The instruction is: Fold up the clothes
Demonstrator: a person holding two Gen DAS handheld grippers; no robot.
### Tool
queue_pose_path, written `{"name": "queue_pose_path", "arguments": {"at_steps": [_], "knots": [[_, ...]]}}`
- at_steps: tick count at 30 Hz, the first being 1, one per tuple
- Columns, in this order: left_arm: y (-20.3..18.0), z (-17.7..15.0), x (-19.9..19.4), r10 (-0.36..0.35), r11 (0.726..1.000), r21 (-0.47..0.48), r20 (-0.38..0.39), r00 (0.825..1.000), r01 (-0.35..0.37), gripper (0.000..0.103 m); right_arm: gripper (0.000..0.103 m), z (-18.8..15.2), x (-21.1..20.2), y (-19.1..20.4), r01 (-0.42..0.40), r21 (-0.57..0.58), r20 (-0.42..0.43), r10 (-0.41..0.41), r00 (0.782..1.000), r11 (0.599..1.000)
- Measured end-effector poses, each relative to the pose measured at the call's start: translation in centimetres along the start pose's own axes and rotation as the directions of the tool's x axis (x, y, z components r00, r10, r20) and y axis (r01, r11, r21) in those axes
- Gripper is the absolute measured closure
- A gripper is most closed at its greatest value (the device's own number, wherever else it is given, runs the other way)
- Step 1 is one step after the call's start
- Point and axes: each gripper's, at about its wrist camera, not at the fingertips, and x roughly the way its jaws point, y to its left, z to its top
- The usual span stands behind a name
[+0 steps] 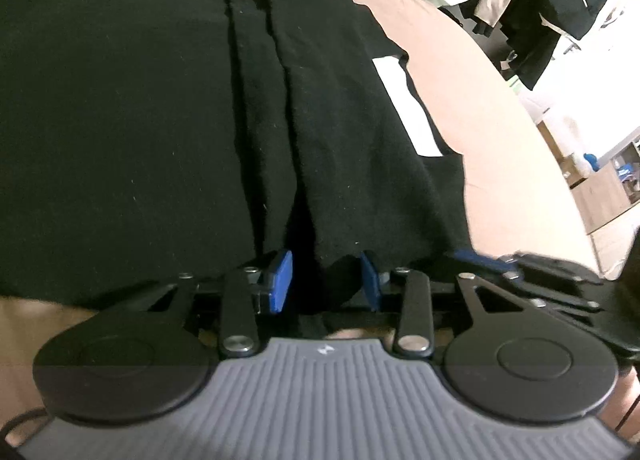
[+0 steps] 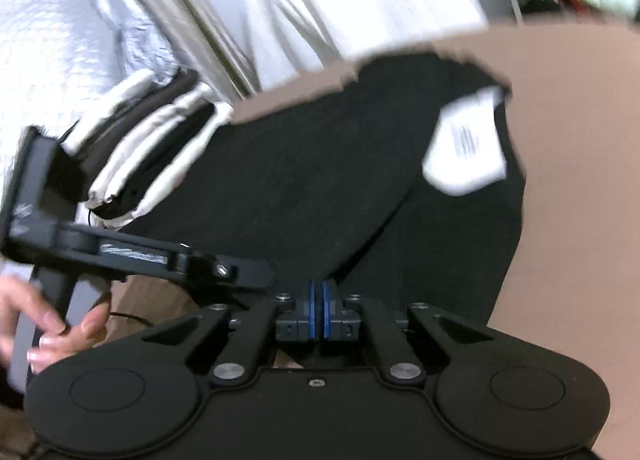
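While the black garment [image 1: 140, 120] lies spread in long folds on the tan bed [image 1: 500, 132], its white label [image 1: 404, 104] faces up near one edge. The left tool [image 1: 326, 280] stands open, a fold of cloth between its blue pads, untouched. The right tool [image 2: 319, 314] is closed at the garment's near edge; whether it pinches cloth I cannot tell.

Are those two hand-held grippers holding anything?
The right hand-held gripper pinches the black fabric garment at its near edge; the left hand-held gripper is open.
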Motion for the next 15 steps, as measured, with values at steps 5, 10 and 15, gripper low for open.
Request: {"name": "queue_pose_path", "arguments": {"at_steps": [5,10,15], "knots": [[0.0,-0.5,0.5,0.018,1.000,0.005,-0.052,0.998,-0.018,0.062,0.097,0.3,-1.5,-0.1,0.077,-0.051,-0.049,-0.079,0.996,0.996],[0.5,0.1,0.2,0.013,1.000,-0.025,-0.089,0.996,-0.015,0.062,0.069,-0.4,0.3,-0.1,0.179,-0.116,-0.109,-0.192,0.975,0.977],[4.6,1.9,-5.3,0.108,0.988,-0.114,0.029,0.994,-0.104,0.037,0.056,1.5,-0.6,1.5,0.210,-0.222,-0.007,-0.217,0.976,0.952]]}}
